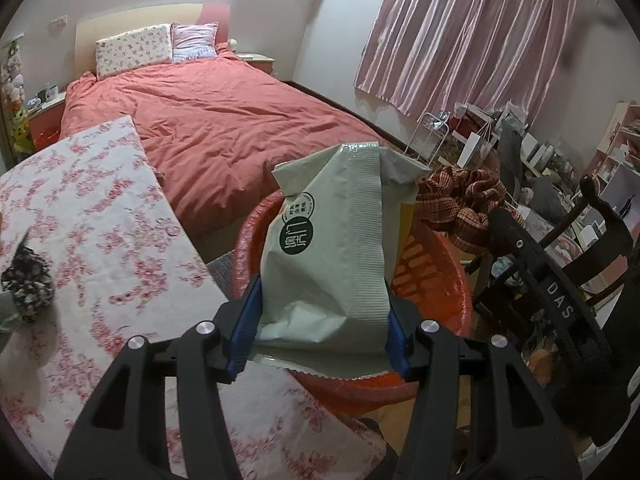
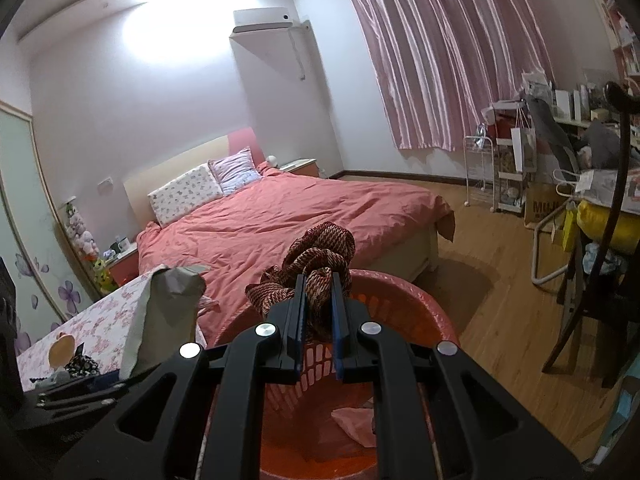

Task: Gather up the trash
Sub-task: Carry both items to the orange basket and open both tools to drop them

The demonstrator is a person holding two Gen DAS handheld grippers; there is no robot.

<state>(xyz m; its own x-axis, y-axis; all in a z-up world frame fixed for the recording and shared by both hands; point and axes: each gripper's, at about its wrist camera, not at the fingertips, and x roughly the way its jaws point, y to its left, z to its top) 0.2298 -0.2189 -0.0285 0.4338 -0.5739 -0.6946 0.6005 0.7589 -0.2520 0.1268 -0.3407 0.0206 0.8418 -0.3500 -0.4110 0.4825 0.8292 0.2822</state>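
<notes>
My left gripper (image 1: pixel 320 320) is shut on a pale green snack bag (image 1: pixel 332 240) and holds it upright over the orange basket (image 1: pixel 440 280). My right gripper (image 2: pixel 318 320) is shut on a red-brown patterned cloth (image 2: pixel 316 256) and holds it above the same orange basket (image 2: pixel 400 292). The cloth also shows in the left wrist view (image 1: pixel 460 204), right of the bag. The bag also shows in the right wrist view (image 2: pixel 168 304), at the left. A pink scrap (image 2: pixel 354 420) lies in the basket's bottom.
A table with a floral cloth (image 1: pixel 100 240) stands left of the basket, with a dark patterned item (image 1: pixel 28 284) on it. A bed with a red cover (image 2: pixel 300 216) lies behind. A dark chair (image 2: pixel 592 280) and cluttered shelves (image 2: pixel 540 160) are at the right.
</notes>
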